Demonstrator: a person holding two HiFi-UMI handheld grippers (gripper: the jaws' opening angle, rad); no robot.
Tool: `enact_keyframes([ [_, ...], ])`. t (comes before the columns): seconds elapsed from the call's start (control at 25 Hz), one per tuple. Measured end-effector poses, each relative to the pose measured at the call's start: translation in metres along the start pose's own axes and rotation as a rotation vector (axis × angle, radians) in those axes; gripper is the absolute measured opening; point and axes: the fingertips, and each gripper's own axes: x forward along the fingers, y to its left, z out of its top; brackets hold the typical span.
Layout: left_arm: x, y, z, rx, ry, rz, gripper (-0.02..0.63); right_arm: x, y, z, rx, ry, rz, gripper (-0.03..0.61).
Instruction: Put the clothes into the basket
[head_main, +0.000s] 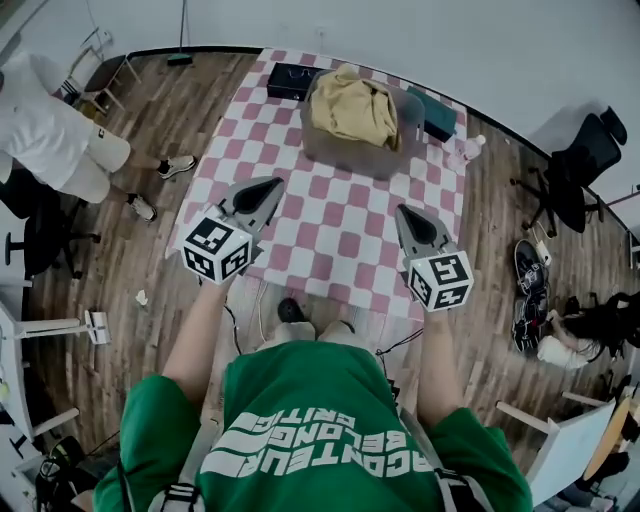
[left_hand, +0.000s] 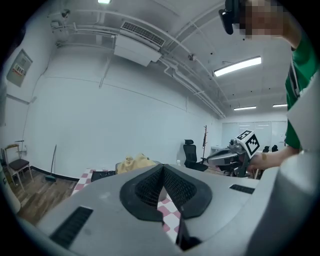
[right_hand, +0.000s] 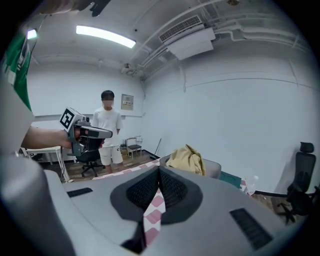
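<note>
Clothes (head_main: 352, 108) in a yellow heap fill the grey basket (head_main: 345, 158), which stands at the far side of the counter (head_main: 340, 235) on its pink-and-white checked cloth (head_main: 300, 215). We see a black box (head_main: 293, 80) just left of the basket and a teal thing (head_main: 438, 115) just right of it. A pale bottle (head_main: 466, 150) sits near the counter's right edge.

Both tools are held over the near half of the counter, well apart from the basket and from each other. The left gripper (head_main: 274, 185) points toward the basket's left side and the right gripper (head_main: 402, 211) toward its right side. In each gripper view the two dark ribbed pads meet at their tips, so we read both sets of jaws as closed – with nothing between them but a sliver of checked cloth seen far below. Neither tool touches the clothes.

Round the counter is a wooden floor (head_main: 170, 120). A person in white (head_main: 50, 135) stands off to the left, a black office chair (head_main: 580, 160) stands at the right, and shoes (head_main: 528, 290) lie on the floor nearer to us on that side.
</note>
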Motion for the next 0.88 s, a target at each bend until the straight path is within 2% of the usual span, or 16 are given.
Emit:
enact_keyframes([
  [0.2, -0.034, -0.049, 0.001, 0.014, -0.044, 0.033, 0.003, -0.049, 0.017, -0.013, -0.002, -0.034, 0.075, 0.009],
  [0.44, -0.056, -0.124, -0.021, 0.007, -0.063, 0.087, 0.003, -0.116, 0.036, -0.043, -0.043, -0.042, 0.161, 0.008],
  [0.68, -0.068, -0.195, -0.049, 0.001, -0.062, 0.099, 0.003, -0.172, 0.041, -0.087, -0.048, -0.025, 0.188, 0.008],
  [0.88, -0.078, -0.228, -0.053, 0.009, -0.066, 0.107, 0.003, -0.199, 0.042, -0.103, -0.044, -0.025, 0.197, 0.008],
])
